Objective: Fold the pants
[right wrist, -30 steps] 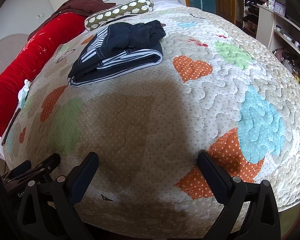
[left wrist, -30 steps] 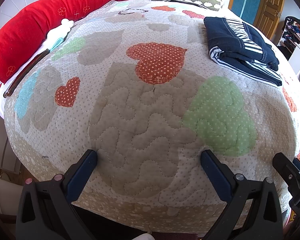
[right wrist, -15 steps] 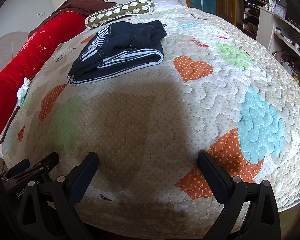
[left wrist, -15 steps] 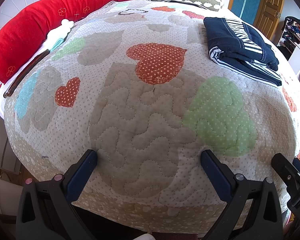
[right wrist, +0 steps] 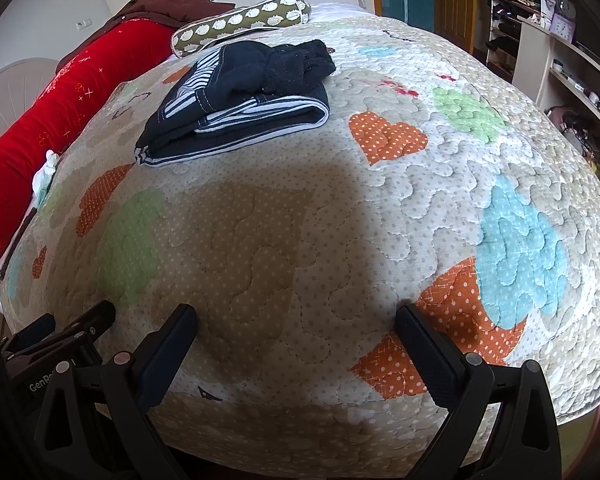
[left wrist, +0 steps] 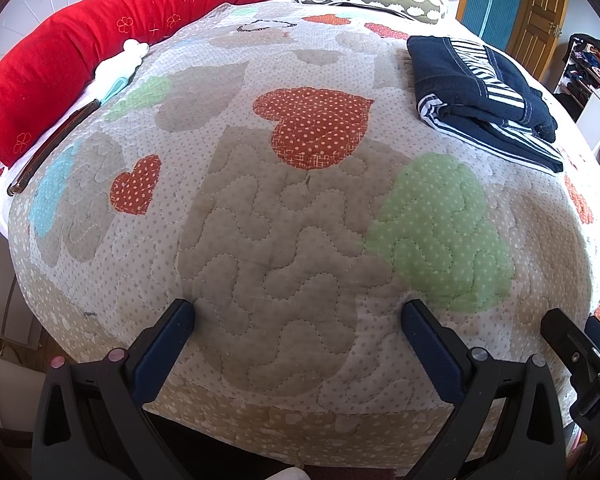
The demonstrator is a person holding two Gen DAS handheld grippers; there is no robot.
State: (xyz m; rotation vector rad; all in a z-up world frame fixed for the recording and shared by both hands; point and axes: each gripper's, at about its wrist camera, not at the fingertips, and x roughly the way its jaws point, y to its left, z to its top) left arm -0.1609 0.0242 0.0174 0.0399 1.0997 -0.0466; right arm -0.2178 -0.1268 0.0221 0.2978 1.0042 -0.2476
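Red bolster (left wrist: 80, 52) cut off at left — shelf clutter (right wrist: 580, 92) indistinct.

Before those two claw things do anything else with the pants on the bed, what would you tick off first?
1. Left gripper open and holding nothing: ok.
2. Right gripper open and holding nothing: ok.
3. Pants in sight of both cameras: ok.
4. Pants already folded into a stack: ok; the top layer looks bunched.
5. Quilt between grippers and pants free of obstacles: ok.
6. Whether the underside of the stack is tidy: cannot tell.
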